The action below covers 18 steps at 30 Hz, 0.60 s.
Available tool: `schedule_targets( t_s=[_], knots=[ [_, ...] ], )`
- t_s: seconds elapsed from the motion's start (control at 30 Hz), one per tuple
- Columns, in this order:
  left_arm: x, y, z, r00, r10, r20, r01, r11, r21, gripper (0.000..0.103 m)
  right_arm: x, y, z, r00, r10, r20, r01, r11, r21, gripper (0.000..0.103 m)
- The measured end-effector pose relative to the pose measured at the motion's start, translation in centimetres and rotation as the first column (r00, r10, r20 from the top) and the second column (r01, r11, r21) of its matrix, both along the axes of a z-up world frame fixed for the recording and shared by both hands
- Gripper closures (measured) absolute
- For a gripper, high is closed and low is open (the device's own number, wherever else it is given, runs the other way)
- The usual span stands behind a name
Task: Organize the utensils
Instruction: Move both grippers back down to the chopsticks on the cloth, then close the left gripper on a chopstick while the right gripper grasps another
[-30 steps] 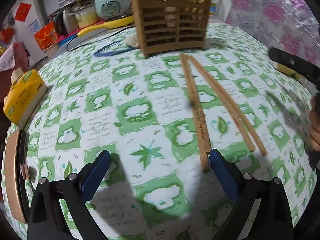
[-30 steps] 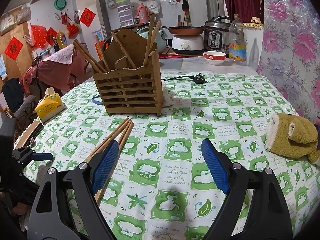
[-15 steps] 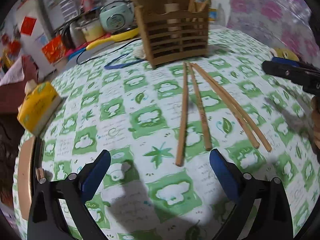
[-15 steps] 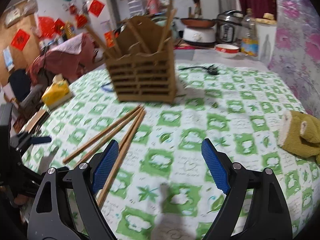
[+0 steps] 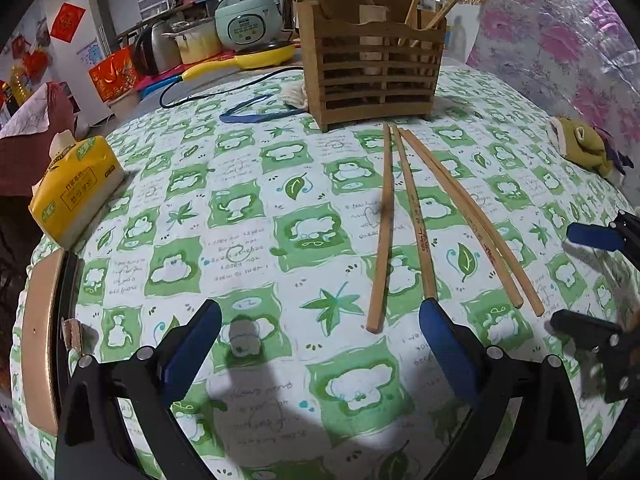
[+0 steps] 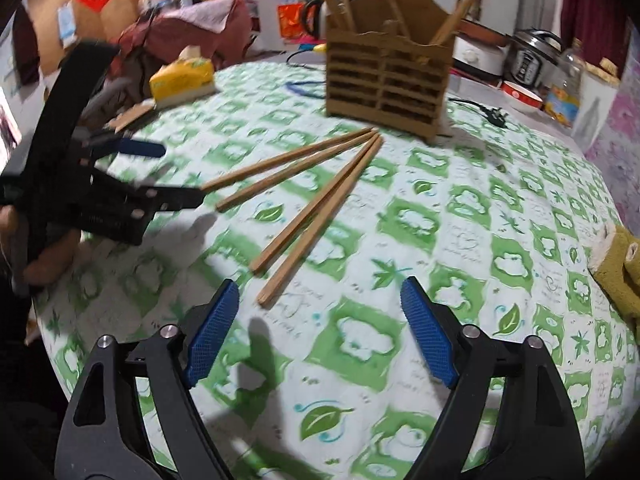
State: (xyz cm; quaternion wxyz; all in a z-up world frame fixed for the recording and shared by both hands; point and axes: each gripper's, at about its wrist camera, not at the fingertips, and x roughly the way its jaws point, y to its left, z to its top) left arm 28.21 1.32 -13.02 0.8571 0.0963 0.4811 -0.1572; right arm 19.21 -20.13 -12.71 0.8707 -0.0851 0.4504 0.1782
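Several wooden chopsticks (image 5: 416, 216) lie fanned on the green-and-white tablecloth, their far ends near a slatted wooden utensil holder (image 5: 372, 60) that holds more chopsticks. My left gripper (image 5: 320, 344) is open and empty, just short of their near ends. In the right wrist view the chopsticks (image 6: 316, 204) lie ahead of my open, empty right gripper (image 6: 320, 332), with the holder (image 6: 386, 76) beyond. The left gripper (image 6: 160, 172) shows at the left there; the right gripper (image 5: 580, 276) shows at the right edge of the left wrist view.
A yellow tissue pack (image 5: 76, 188) sits at the table's left edge. A blue band (image 5: 256, 114) and a black cable (image 5: 208, 88) lie behind. A plush toy (image 5: 580, 148) lies at the right. Appliances (image 5: 248, 20) stand beyond the table.
Both grippers have moved in toward the chopsticks' near ends. The right gripper swung left and lower. One chopstick has spread apart to the left. Both grippers stay open.
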Motion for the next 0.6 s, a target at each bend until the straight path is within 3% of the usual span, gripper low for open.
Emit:
schedule_targets(
  t_s=[0.13, 0.17, 0.3, 0.37, 0.47, 0.6],
  knots=[
    [-0.3, -0.4, 0.1, 1.000, -0.019, 0.016, 0.019, 1.000, 0.014, 0.006, 0.2, 1.3, -0.7, 0.999, 0.023, -0.040, -0.025, 0.998, -0.052, 0.043],
    [-0.4, -0.5, 0.1, 1.000, -0.024, 0.019, 0.023, 1.000, 0.017, 0.006, 0.4, 1.2, -0.9, 0.998, 0.018, -0.053, -0.021, 0.998, -0.054, 0.044],
    [-0.6, -0.5, 0.2, 0.999, -0.037, 0.022, 0.037, 0.999, 0.009, 0.006, 1.3, -0.8, -0.9, 0.994, -0.105, -0.034, 0.102, 0.991, -0.084, 0.058],
    [-0.8, -0.5, 0.3, 0.999, -0.050, 0.018, 0.050, 0.999, -0.001, 0.006, 1.9, -2.5, -1.0, 0.985, -0.170, -0.036, 0.167, 0.983, -0.075, 0.059],
    [-1.3, -0.7, 0.5, 0.997, -0.070, 0.029, 0.070, 0.998, -0.001, 0.009, 2.2, -5.3, -0.9, 0.969, -0.238, -0.065, 0.240, 0.970, 0.022, 0.059],
    [-1.5, -1.0, 0.4, 0.995, -0.093, 0.020, 0.093, 0.996, -0.011, 0.026, 2.0, -6.3, -0.3, 0.970, -0.239, -0.046, 0.242, 0.965, 0.101, 0.058]
  ],
)
